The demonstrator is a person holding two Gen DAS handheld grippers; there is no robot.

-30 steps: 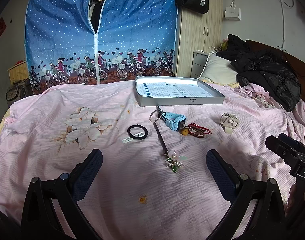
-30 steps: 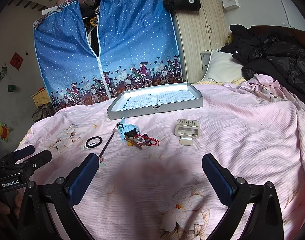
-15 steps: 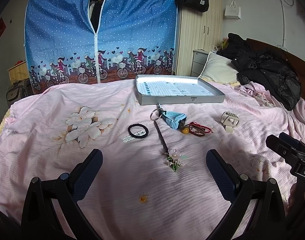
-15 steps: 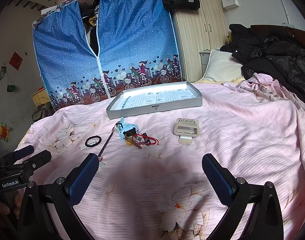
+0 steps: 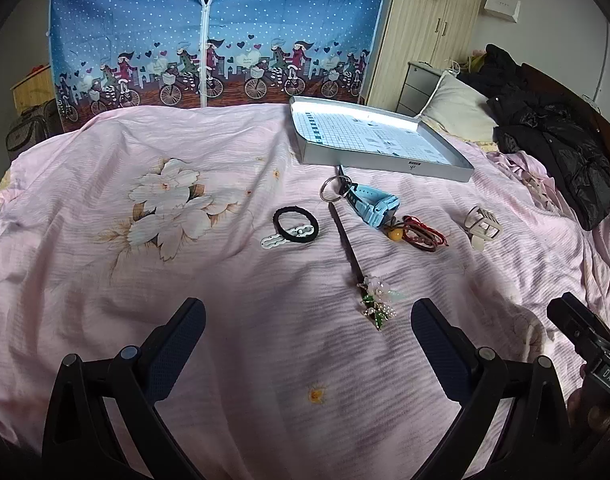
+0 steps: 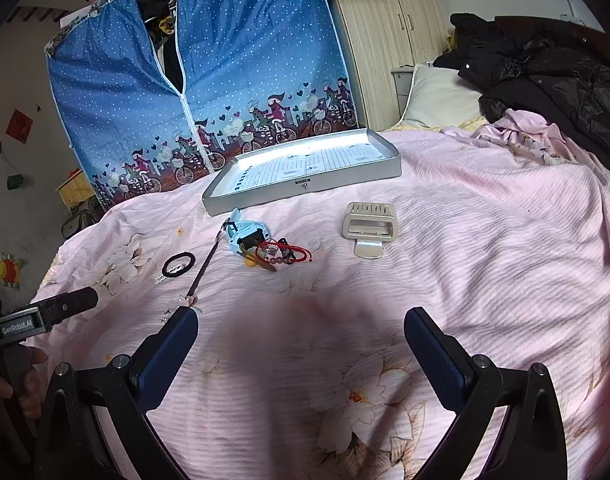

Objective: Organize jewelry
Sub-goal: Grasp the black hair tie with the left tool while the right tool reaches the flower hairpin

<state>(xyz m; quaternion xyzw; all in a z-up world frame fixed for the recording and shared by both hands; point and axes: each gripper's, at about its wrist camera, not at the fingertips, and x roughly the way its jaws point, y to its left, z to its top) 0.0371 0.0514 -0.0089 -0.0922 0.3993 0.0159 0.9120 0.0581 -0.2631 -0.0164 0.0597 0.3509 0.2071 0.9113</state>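
L gripper (image 5: 307,330) closer to hairpin (image 5: 359,268) | R gripper (image 6: 301,334) nearer bracelets (image 6: 279,254)

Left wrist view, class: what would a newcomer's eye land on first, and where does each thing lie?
The shallow silver metal tray lies at the far side of the pink floral bedspread. In front of it lie a light blue plastic watch, a black elastic hair tie and a dark hair stick with a flower ornament. Behind the bed stands a blue dotted fabric wardrobe.
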